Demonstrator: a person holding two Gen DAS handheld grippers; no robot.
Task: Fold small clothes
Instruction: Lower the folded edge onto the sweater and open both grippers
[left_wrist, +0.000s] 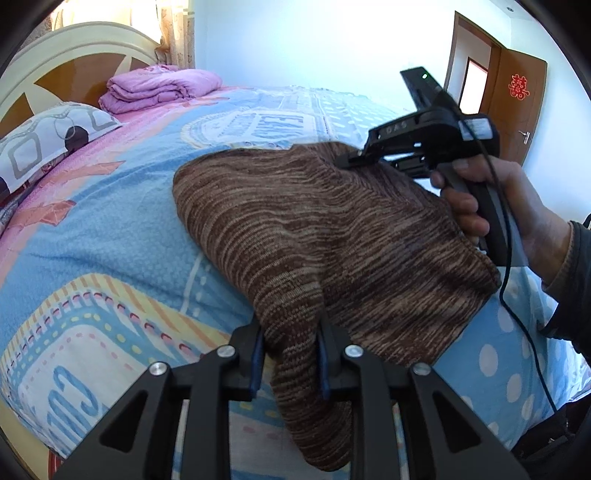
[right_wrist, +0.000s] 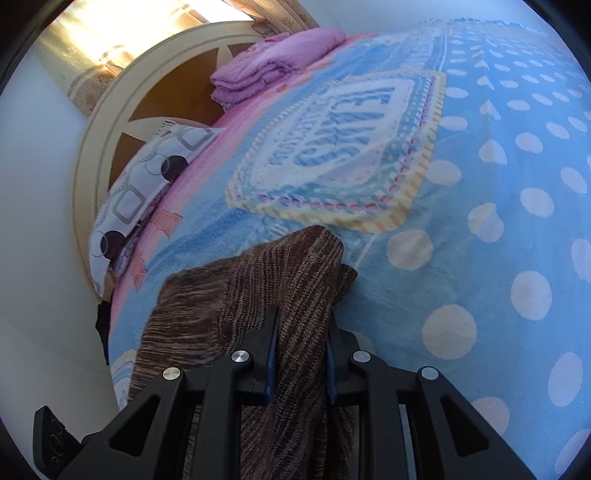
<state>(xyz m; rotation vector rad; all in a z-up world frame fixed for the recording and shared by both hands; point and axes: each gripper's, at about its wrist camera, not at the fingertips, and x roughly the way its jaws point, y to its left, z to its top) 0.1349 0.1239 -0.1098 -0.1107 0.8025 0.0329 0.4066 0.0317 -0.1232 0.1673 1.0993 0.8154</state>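
A brown striped knit garment (left_wrist: 303, 221) is held up over the blue patterned bedspread (left_wrist: 110, 236). My left gripper (left_wrist: 290, 354) is shut on its near edge, and cloth hangs down between the fingers. My right gripper (right_wrist: 301, 354) is shut on another edge of the same garment (right_wrist: 288, 280). In the left wrist view the right gripper (left_wrist: 341, 160) holds the garment's far right corner, with a hand on its handle. Part of the garment drapes out of sight below both grippers.
A folded pink quilt (left_wrist: 159, 86) and a patterned pillow (left_wrist: 48, 136) lie by the cream and brown headboard (left_wrist: 66, 55). A wooden door (left_wrist: 517, 96) stands at the far right. The polka-dot part of the bedspread (right_wrist: 517, 221) spreads to the right.
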